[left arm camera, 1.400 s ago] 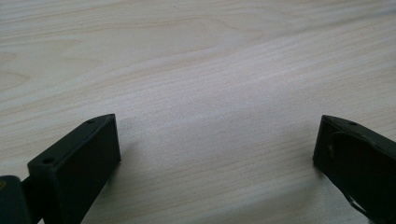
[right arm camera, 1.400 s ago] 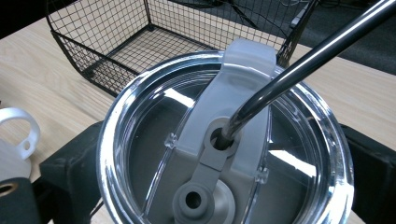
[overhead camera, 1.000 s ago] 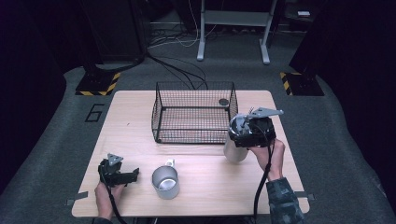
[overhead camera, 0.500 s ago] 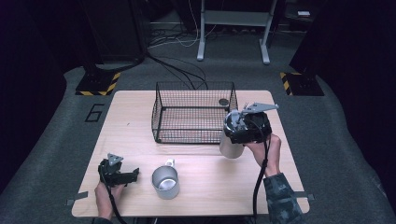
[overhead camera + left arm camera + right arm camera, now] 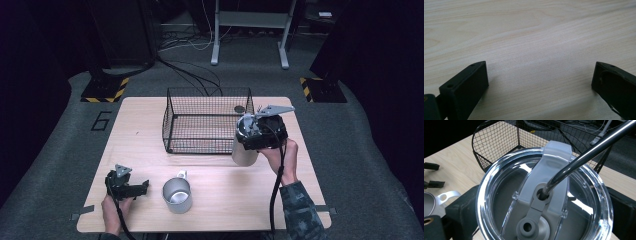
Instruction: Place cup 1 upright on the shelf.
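Tumbler (image 5: 244, 150), steel with a clear lid (image 5: 544, 202) and a metal straw (image 5: 589, 152) through it, is clamped between the jaws of the right gripper (image 5: 260, 134), just off the wire basket's (image 5: 207, 122) right front corner and seemingly lifted or tipped off the surface (image 5: 220, 200); whether its base touches cannot be told.

Nearest the person, well in front of the basket's left corner, the left gripper (image 5: 131, 187) rests low with its jaws spread wide on nothing, bare wood between them. Just beside it, in front of the basket's middle, stands a steel mug (image 5: 176, 194) with a pale handle. Behind the basket's right rear corner lies a small dark round thing (image 5: 239, 109).

The likely risks: the smooth steel wall could slip in the jaws if the grip loosens, the straw could snag the basket's wire rim as the tumbler passes over, and a tilt could shake the loose straw out.

Count: one tumbler, one straw, one mug, one basket, two grippers.
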The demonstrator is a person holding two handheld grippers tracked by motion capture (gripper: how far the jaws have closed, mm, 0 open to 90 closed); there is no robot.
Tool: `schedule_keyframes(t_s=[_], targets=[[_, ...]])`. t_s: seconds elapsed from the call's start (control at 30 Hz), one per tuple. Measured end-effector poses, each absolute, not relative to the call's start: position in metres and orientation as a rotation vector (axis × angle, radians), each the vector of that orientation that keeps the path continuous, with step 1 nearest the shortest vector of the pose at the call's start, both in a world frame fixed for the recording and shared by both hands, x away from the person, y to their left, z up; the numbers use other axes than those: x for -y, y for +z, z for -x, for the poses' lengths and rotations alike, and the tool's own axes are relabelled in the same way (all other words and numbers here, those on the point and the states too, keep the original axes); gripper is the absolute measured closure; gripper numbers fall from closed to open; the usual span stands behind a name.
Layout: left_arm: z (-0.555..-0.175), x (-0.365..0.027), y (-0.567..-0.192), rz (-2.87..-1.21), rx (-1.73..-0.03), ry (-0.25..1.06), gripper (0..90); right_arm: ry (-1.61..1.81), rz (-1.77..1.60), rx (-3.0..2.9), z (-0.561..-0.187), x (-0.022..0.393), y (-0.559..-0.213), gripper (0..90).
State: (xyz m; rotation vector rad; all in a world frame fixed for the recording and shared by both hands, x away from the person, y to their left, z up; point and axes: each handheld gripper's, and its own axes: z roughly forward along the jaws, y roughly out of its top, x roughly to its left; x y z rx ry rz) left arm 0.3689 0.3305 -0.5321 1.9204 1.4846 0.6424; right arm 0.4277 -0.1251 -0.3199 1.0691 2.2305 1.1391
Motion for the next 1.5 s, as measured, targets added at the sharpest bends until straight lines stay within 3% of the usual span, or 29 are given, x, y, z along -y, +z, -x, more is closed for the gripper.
schedule_keyframes(t_s=[0.87,1.5], targets=[[-0.369,-0.33,-0.532,-1.914,-1.489,0.638,0.8,1.17,-0.999,-2.234,-0.442,0.112,-0.286,3.6],[-0.369,-0.33,-0.532,-1.916,-1.489,0.638,0.8,1.167,-0.96,-2.224,-0.476,0.088,-0.262,3.6]])
